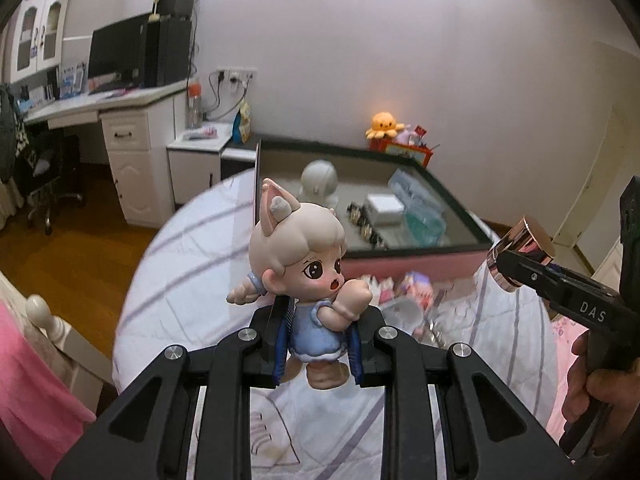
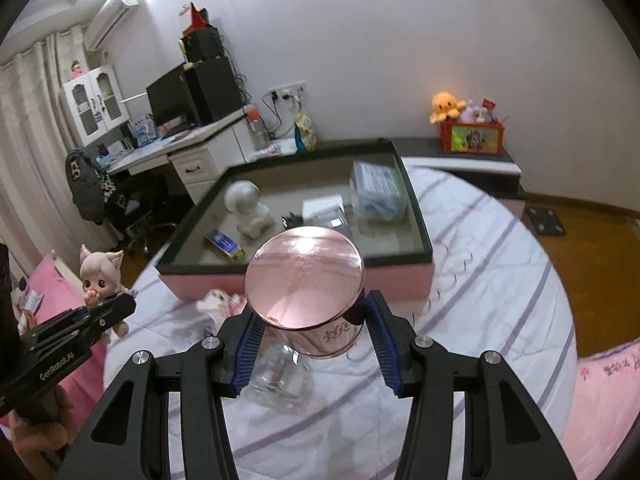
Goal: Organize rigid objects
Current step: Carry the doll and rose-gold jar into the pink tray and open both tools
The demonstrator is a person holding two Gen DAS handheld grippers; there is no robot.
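My left gripper (image 1: 318,344) is clamped on a doll (image 1: 300,276) at its blue dress, the ribbed blue pads (image 1: 280,356) pressing its sides. The doll stands upright, long axis vertical, feet hanging below the pads and clear of the bed (image 1: 192,280). Its face turns toward my right, one fist at its mouth. It is smooth hard plastic: pale hair, pointed cat ears, matte skin.

My right gripper (image 2: 314,340) is clamped on a jar (image 2: 306,284) by its rose-gold cap, pads against the cap's rim. The cap's flat, glossy round top tilts up toward the camera; the clear glass body (image 2: 280,376) hangs below and behind, so the jar's axis leans back toward me. Lettering marks the cap's shiny side.

Under both lies a white quilted bedcover with lilac stripes. Beyond it sits a shallow box (image 2: 424,240) with a dark rim and pink wall. Inside are a white astronaut figure (image 2: 248,208), a white carton (image 2: 324,208) and a clear plastic packet (image 2: 376,192).

Farther off, an orange plush octopus (image 2: 446,106) tops a red box.
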